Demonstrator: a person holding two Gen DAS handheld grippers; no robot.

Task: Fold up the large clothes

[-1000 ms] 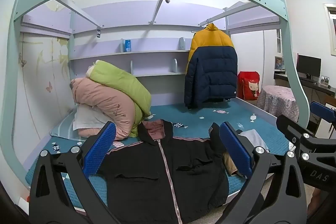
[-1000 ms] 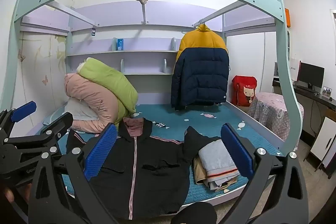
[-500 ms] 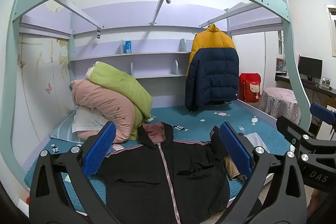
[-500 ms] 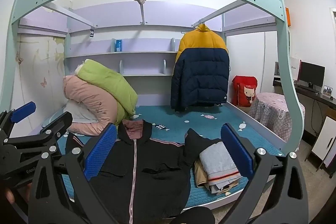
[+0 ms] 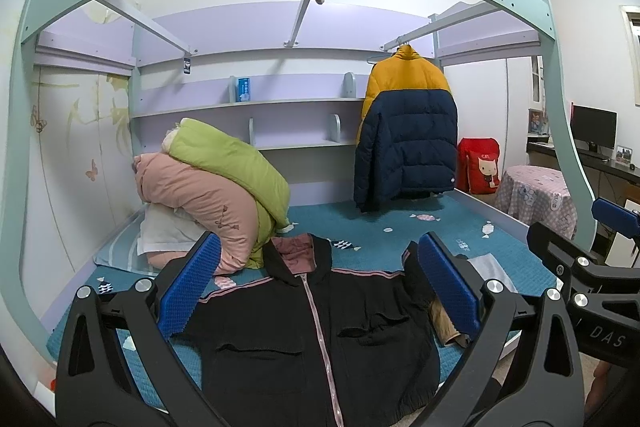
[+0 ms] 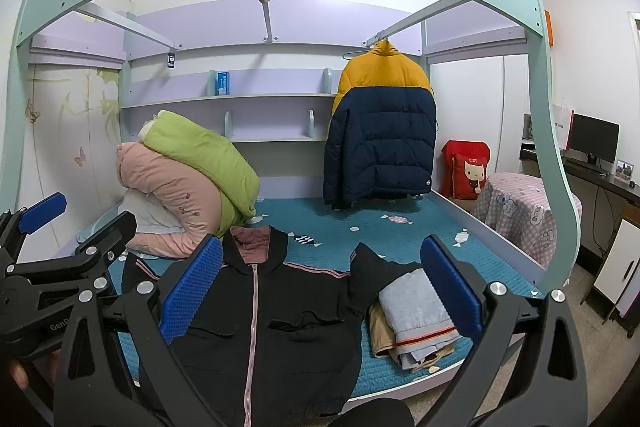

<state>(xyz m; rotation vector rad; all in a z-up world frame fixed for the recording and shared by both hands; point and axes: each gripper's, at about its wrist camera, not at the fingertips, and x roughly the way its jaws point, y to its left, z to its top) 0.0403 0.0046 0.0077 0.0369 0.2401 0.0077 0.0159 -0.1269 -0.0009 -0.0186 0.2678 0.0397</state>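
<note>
Black quilted fabric is what we have to fold: the black jacket (image 5: 316,323) lies face up and zipped on the near edge of the teal bed (image 5: 400,227), collar toward the far side, hem hanging over the near rim. We hold the left gripper (image 5: 318,287) and the right gripper (image 6: 320,287) above it, both with jaws spread wide and nothing between the pads.

Risks we judge from this layout:
- The jacket's right sleeve lies bunched against the folded clothes pile (image 6: 416,311). A grasp there could catch the pile too and drag it apart.
- The hem overhangs the rim; a one-sided pull could slide the jacket to the floor.
- The pink quilt (image 5: 192,199) lies just beside the left shoulder and could snag a sleeve.
- Thick padding may slip from a shallow pinch.
</note>
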